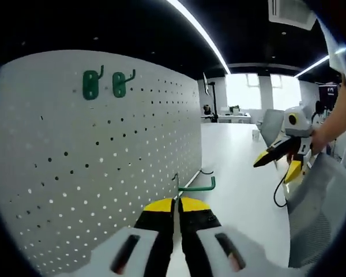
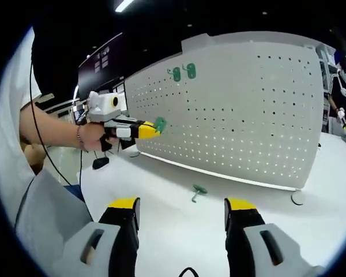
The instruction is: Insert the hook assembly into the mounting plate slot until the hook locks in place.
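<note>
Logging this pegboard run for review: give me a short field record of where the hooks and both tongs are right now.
board: white pegboard, upright on table
mounted hooks: two green hooks near top
left tongs: shut on green hook, close to pegboard
right tongs: open, holding nothing
loose hook: lying on table before pegboard

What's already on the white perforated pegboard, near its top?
Two green plastic hooks hang side by side on the white pegboard. How their backs lock into the holes is hidden behind their plates.
</note>
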A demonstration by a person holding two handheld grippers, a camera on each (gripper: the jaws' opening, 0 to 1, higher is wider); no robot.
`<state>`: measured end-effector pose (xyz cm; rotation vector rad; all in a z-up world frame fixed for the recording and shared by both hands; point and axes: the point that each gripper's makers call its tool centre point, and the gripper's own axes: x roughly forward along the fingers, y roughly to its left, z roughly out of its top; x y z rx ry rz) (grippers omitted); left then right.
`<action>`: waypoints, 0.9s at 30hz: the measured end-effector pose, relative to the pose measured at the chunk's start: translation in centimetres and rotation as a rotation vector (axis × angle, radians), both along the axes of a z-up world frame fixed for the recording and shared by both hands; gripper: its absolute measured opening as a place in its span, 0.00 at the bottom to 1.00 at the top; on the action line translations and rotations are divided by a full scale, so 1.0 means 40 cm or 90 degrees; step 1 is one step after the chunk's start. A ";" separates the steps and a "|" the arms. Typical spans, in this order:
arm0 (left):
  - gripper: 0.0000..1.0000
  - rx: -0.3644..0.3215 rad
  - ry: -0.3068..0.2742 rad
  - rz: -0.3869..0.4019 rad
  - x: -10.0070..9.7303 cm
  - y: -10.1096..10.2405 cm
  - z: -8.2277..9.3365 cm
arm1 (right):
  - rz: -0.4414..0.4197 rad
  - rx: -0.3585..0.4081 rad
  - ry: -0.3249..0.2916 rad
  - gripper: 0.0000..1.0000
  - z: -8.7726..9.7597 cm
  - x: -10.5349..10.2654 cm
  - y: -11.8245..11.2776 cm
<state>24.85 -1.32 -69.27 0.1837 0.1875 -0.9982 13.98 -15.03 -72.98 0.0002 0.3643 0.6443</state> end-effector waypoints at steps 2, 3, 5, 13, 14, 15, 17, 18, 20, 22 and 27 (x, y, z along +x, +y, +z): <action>0.02 -0.014 -0.002 0.004 -0.005 0.002 0.012 | 0.002 0.002 -0.003 0.57 0.003 0.000 0.003; 0.02 -0.014 -0.002 0.005 -0.007 0.003 0.012 | 0.002 0.003 -0.004 0.57 0.004 0.000 0.003; 0.02 -0.017 -0.010 0.004 -0.014 0.005 0.019 | 0.003 0.004 -0.005 0.57 0.005 0.001 0.003; 0.02 -0.050 -0.026 0.016 -0.041 0.020 0.070 | 0.001 0.015 -0.011 0.57 0.017 0.001 0.000; 0.02 -0.052 -0.028 0.018 -0.042 0.022 0.073 | 0.000 0.015 -0.013 0.57 0.020 0.001 0.000; 0.02 -0.060 -0.028 0.020 -0.045 0.024 0.079 | 0.000 0.014 -0.015 0.57 0.021 0.002 0.000; 0.02 -0.068 -0.032 0.022 -0.053 0.025 0.090 | 0.002 0.017 -0.017 0.57 0.025 0.002 0.001; 0.02 -0.070 -0.035 0.023 -0.056 0.025 0.095 | 0.002 0.017 -0.020 0.57 0.029 0.001 0.003; 0.02 -0.077 -0.036 0.023 -0.065 0.025 0.103 | 0.003 0.020 -0.021 0.57 0.032 0.000 0.006; 0.02 -0.083 -0.037 0.023 -0.073 0.025 0.110 | 0.004 0.023 -0.024 0.57 0.034 -0.001 0.008; 0.02 -0.106 -0.041 0.029 -0.085 0.030 0.137 | 0.008 0.028 -0.027 0.57 0.038 -0.004 0.016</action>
